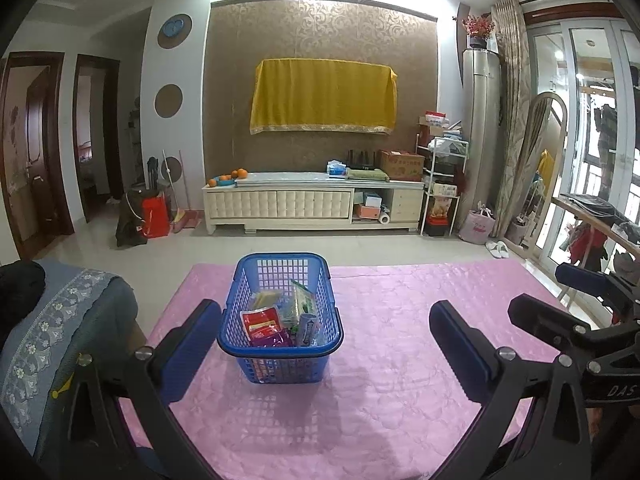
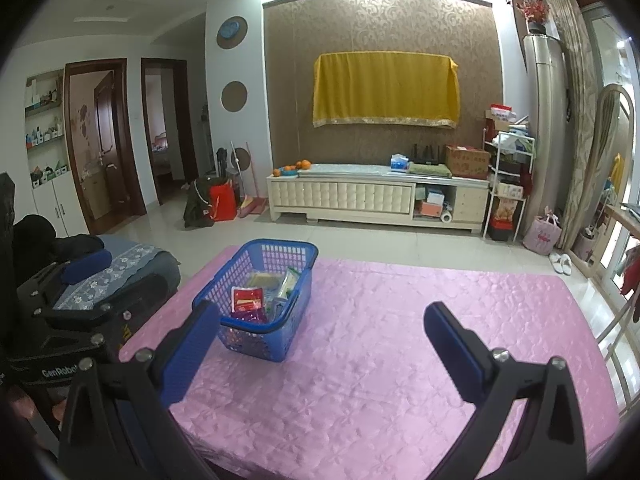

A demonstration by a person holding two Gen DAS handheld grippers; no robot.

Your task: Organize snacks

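Note:
A blue plastic basket (image 1: 280,368) stands on a pink tablecloth (image 1: 400,312), holding several snack packets: a red one (image 1: 262,325), a purple one and green-white ones (image 1: 302,300). My left gripper (image 1: 326,330) is open just in front of the basket, with nothing between its fingers. The right wrist view shows the same basket (image 2: 294,312) left of centre, with a red packet (image 2: 246,298) inside. My right gripper (image 2: 322,334) hangs open and empty above the cloth (image 2: 400,340), to the basket's right. The right gripper also shows at the right edge of the left wrist view, fingers spread.
A grey-blue cushioned seat (image 1: 48,320) with dark clothing lies left of the table. Beyond the table's far edge is tiled floor, then a white TV cabinet (image 1: 312,204). A wooden rail (image 1: 592,220) and glass doors stand at the right.

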